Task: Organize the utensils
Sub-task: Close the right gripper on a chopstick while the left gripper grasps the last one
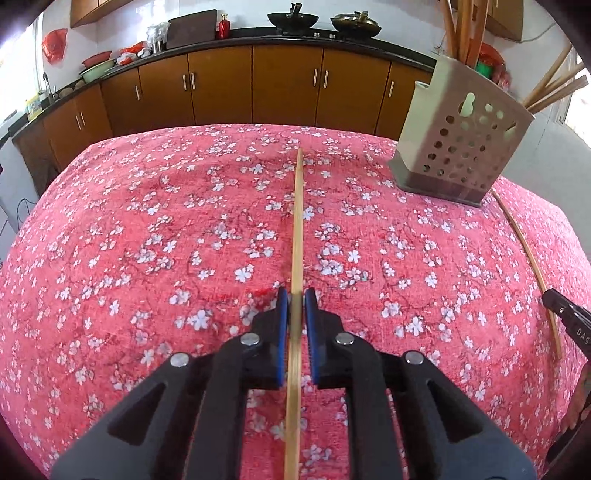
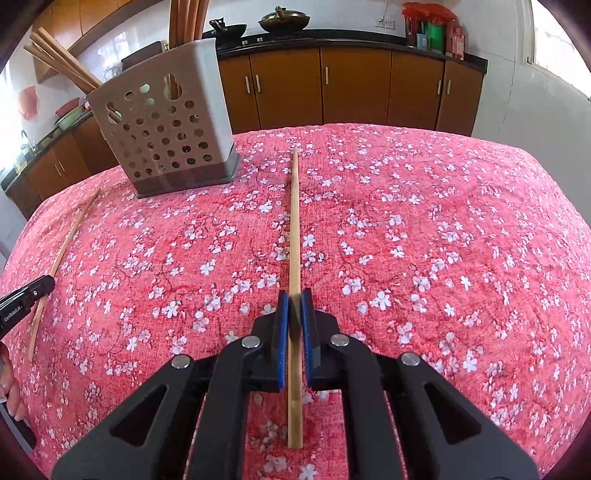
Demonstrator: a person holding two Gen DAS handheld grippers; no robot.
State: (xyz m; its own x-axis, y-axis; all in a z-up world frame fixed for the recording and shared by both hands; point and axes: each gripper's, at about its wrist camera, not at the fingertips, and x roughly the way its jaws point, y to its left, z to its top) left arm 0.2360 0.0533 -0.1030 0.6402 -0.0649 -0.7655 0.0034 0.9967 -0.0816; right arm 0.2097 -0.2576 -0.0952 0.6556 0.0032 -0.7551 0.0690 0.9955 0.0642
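Red cloth printed with white blossoms (image 1: pixel 147 229) covers the table under both of our grippers. In the left wrist view, our left gripper (image 1: pixel 296 306) has its blue pads (image 1: pixel 282 314) drawn in close on either side of a bamboo chopstick (image 1: pixel 298 221), which runs straight ahead between them and lies along the cloth. The pads look to be touching the stick or very nearly so; we cannot tell for certain that they grip it. In the right wrist view, our right gripper (image 2: pixel 294 308) stands the same way around a second chopstick (image 2: pixel 294 221), its blue pads (image 2: pixel 282 317) close against the stick's 2 sides, the near end of the stick resting on the cloth below the fingers.

The perforated grey utensil holder (image 1: pixel 458 147) stands upright on the cloth, ahead and to the right of the left gripper, ahead and to the left of the right gripper (image 2: pixel 162 125). Several chopsticks and wooden handles (image 2: pixel 62 62) already lean inside it. Each stick points past the holder, well apart from it.

Each gripper shows at the edge of the other's view: the right one (image 1: pixel 565 314) at the far right, the left one (image 2: pixel 26 299) at the far left. Behind the table runs a row of brown cabinets (image 1: pixel 221 81) under a dark counter carrying 2 woks (image 1: pixel 291 18).
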